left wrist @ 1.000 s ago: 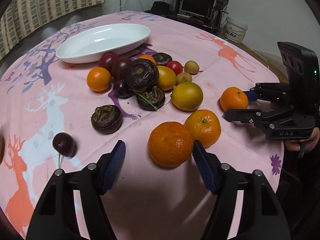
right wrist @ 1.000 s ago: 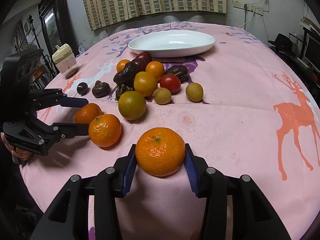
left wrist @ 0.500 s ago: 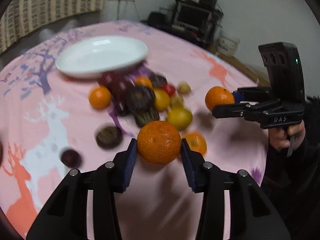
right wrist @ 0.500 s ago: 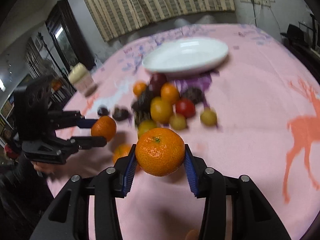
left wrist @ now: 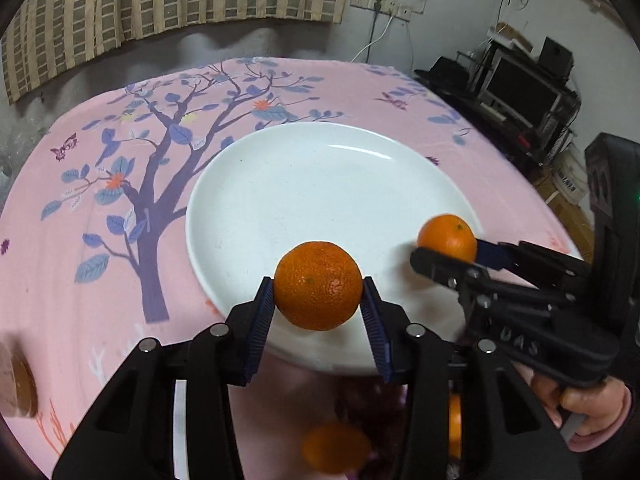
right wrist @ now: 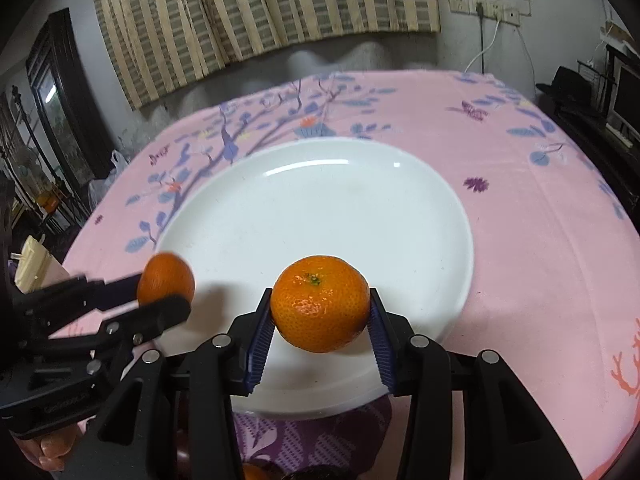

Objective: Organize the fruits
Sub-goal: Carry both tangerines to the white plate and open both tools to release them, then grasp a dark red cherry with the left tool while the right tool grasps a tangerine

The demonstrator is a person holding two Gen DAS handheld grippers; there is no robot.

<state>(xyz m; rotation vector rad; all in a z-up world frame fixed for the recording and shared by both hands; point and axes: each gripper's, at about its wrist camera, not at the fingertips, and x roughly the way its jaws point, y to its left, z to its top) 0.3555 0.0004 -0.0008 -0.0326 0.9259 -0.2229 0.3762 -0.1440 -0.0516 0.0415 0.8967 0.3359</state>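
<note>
Left gripper [left wrist: 319, 298] clamped on a mandarin [left wrist: 318, 285], blue pads pressed against both flanks, held above the 6 o'clock rim of the white plate [left wrist: 304, 200]. Right gripper [right wrist: 320, 306] likewise clamped on a second mandarin [right wrist: 320, 303], stem end up, over the near part of that same plate [right wrist: 320, 216]. Seen from the left wrist, right gripper [left wrist: 446, 246] at 3 o'clock, its fruit [left wrist: 447, 237] partly masked by the near black finger. Seen from the right wrist, left gripper [right wrist: 166, 292] at 9 o'clock, blurred, fruit half covered. Nothing resting in the plate (only a few faint specks on the glaze). Below the fingers, mostly hidden: an orange blur [left wrist: 336, 446] at 6 o'clock, a dark fruit beside it, hard to identify. Hand [left wrist: 592, 404] cut off at lower right. Pink tree-print tablecloth [left wrist: 80, 240] all round; jar [left wrist: 16, 384] clipped at 8 o'clock.
</note>
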